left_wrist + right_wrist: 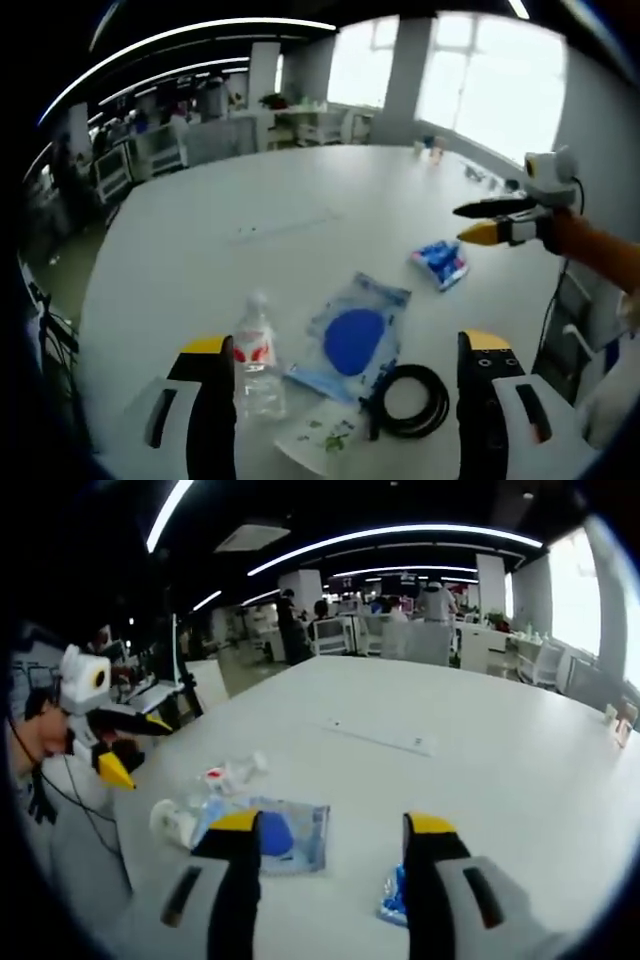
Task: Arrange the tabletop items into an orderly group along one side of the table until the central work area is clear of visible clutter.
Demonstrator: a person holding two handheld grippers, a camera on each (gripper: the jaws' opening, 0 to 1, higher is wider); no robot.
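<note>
My left gripper [350, 370] stands open above the near table edge, with nothing between its yellow-tipped jaws. Between and beyond them lie a clear plastic water bottle [257, 362], a flat clear bag with a blue disc [352, 335], a coiled black cable [410, 400] and a small white packet [318, 436]. A blue and white pouch [439, 262] lies further right. My right gripper [328, 865] is open and empty; it enters the left gripper view [478, 222] from the right, hovering just beyond the pouch. In the right gripper view the bag [280, 835], bottle [228, 774] and pouch [392, 898] lie near my jaws.
The big white round table [300, 210] has a long thin strip [375, 738] near its middle and small items [432, 148] at its far rim. Office desks and people stand beyond. A person's orange sleeve [595, 245] holds the right gripper.
</note>
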